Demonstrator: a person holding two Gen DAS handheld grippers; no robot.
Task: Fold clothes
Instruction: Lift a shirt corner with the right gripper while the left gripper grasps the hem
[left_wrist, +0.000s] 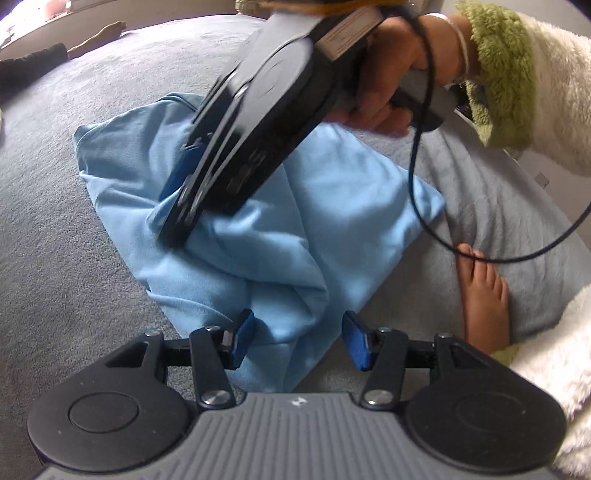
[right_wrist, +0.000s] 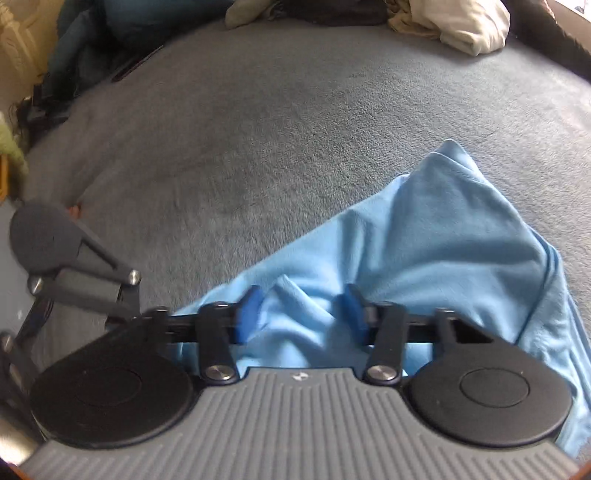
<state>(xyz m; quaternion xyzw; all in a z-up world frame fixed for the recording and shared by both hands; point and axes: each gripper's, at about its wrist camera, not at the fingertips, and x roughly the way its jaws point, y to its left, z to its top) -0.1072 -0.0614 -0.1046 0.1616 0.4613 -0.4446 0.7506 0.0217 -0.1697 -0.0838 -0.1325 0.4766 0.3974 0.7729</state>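
A light blue garment (left_wrist: 332, 206) lies crumpled on a grey blanket (left_wrist: 74, 221). My left gripper (left_wrist: 299, 339) hovers at its near corner, its blue pads (left_wrist: 242, 339) apart and a fold of cloth lying between them, not pinched. My right gripper (left_wrist: 173, 221), held by a hand (left_wrist: 388, 81), points down onto the garment's left part. In the right wrist view the right gripper (right_wrist: 301, 314) stands open, with a raised ridge of the garment (right_wrist: 443, 236) between its pads (right_wrist: 251, 314). That picture is blurred.
A bare foot (left_wrist: 484, 295) rests on the blanket right of the garment. A black cable (left_wrist: 421, 166) hangs from the right gripper across the cloth. A pile of other clothes (right_wrist: 469, 26) lies at the blanket's far edge (right_wrist: 258, 129). A dark sleeve (left_wrist: 29, 66) lies far left.
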